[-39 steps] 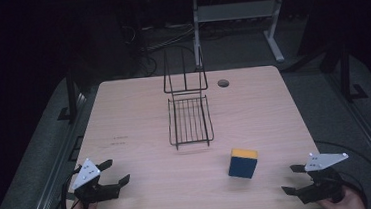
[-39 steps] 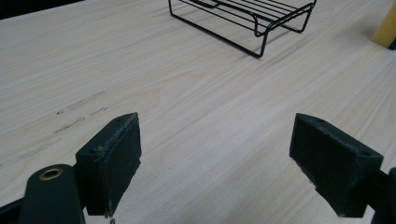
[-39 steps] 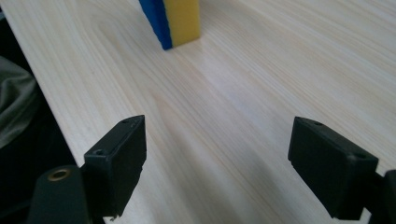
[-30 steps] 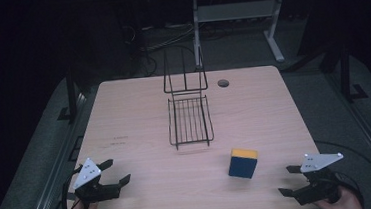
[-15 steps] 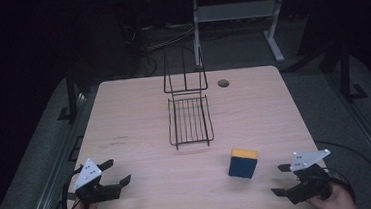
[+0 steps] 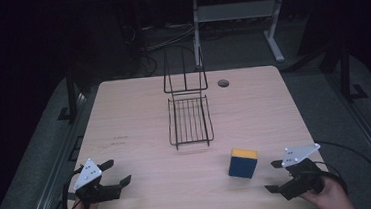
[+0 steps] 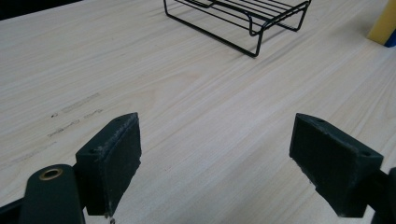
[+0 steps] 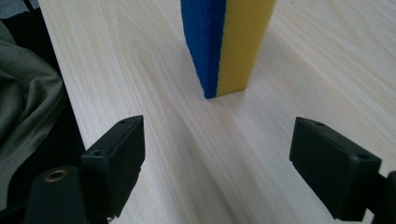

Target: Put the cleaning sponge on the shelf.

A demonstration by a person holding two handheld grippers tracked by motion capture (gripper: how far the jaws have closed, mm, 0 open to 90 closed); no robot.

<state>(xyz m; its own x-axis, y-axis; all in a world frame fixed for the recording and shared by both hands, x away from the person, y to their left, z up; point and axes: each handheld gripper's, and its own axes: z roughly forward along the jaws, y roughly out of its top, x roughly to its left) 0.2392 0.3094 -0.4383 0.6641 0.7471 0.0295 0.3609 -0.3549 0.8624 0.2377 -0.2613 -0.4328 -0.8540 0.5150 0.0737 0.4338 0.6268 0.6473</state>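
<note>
The sponge (image 6: 243,163), blue with a yellow face, stands upright on the counter (image 6: 139,113), just beside the right gripper (image 6: 275,176), whose jaws are wide open and hold nothing.

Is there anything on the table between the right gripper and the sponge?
No. In the right gripper view, only bare wood lies between the open right gripper and the upright sponge. The high view shows the same gap.
</note>
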